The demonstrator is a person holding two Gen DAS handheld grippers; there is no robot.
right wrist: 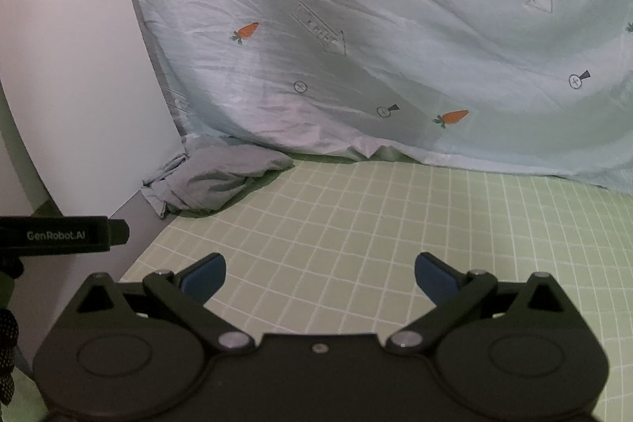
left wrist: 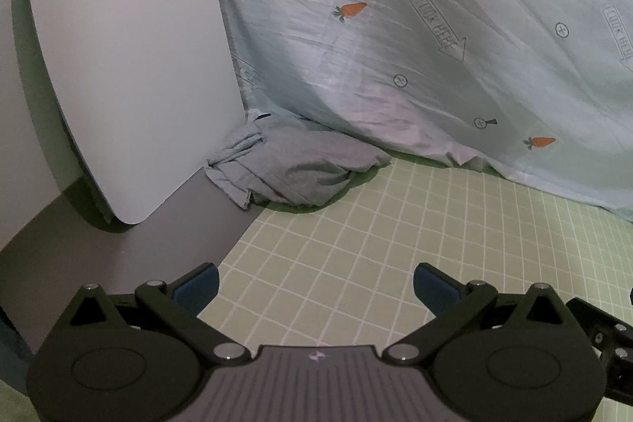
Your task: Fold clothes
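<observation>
Grey garment (left wrist: 292, 165) lay crumpled at the far-left corner of the green checked sheet (left wrist: 395, 244), both left gripper (left wrist: 315, 289) and right gripper (right wrist: 319, 279) spread, holding nothing; any grab should pinch 1 hem edge, not the bunch.
</observation>
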